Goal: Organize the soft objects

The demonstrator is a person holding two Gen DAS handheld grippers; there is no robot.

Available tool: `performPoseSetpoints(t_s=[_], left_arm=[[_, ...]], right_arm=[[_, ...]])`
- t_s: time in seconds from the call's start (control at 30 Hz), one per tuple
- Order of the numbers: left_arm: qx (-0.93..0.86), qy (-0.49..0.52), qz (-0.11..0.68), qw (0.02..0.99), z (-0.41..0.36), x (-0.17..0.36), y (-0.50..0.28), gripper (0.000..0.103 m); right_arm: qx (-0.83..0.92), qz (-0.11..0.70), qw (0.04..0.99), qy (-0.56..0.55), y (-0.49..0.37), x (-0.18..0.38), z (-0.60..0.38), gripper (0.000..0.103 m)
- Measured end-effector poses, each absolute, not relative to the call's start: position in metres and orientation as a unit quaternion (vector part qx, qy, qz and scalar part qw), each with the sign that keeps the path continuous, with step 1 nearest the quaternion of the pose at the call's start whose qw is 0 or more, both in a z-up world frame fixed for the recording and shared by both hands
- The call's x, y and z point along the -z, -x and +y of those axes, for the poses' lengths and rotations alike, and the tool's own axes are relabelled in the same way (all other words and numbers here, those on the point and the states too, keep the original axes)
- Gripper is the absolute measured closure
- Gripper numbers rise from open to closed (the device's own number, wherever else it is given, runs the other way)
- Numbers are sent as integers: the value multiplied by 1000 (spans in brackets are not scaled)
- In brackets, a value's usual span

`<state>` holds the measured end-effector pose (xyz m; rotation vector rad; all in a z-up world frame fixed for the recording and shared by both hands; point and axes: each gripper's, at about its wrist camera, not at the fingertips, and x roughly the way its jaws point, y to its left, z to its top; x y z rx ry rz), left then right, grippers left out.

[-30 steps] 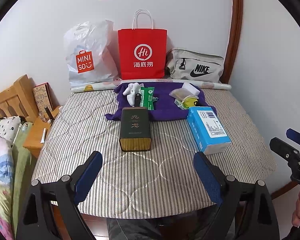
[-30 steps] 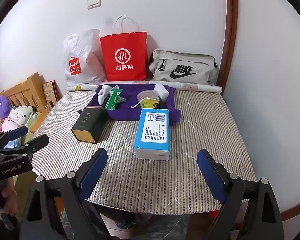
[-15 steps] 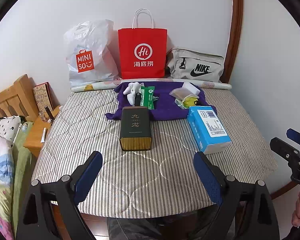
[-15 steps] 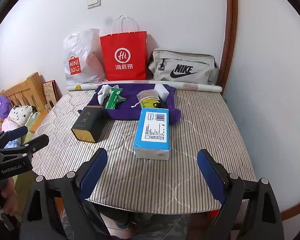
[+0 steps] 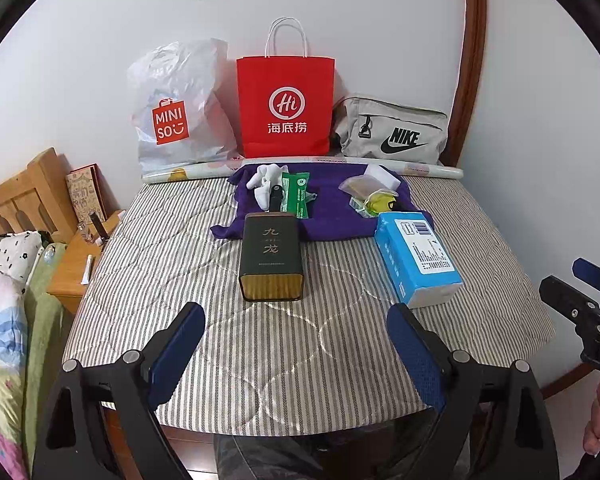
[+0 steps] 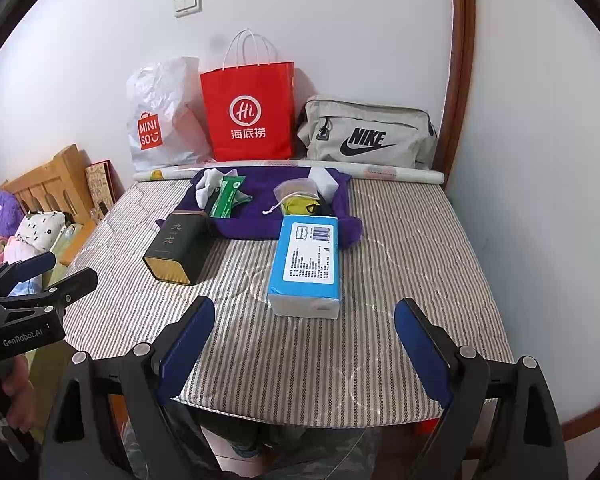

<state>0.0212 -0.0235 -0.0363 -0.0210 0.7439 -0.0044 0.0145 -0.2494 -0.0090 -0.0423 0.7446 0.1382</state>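
Note:
A purple cloth (image 5: 332, 212) (image 6: 260, 216) lies at the back of a striped padded table (image 5: 260, 344). On it are white socks (image 5: 264, 184), a green packet (image 5: 296, 196) and a small clear bag with yellow items (image 5: 370, 196). A dark tea tin (image 5: 271, 256) (image 6: 178, 246) and a blue tissue pack (image 5: 418, 258) (image 6: 308, 264) lie in front of the cloth. My left gripper (image 5: 296, 352) and my right gripper (image 6: 304, 348) are both open and empty, above the table's near edge.
A white MINISO bag (image 5: 176, 120), a red paper bag (image 5: 286, 108) and a grey Nike bag (image 5: 396, 136) stand against the back wall behind a rolled paper (image 5: 420, 169). A wooden bed frame and bedding (image 5: 8, 240) lie to the left.

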Motion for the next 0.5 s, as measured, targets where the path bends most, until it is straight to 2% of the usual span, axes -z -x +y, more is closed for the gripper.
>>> performPoseSetpoints(t_s=[0.5], left_arm=[[2, 4, 361, 932, -24, 40, -22, 11]], right_arm=[[-71, 367, 927, 16, -16, 15, -247, 12]])
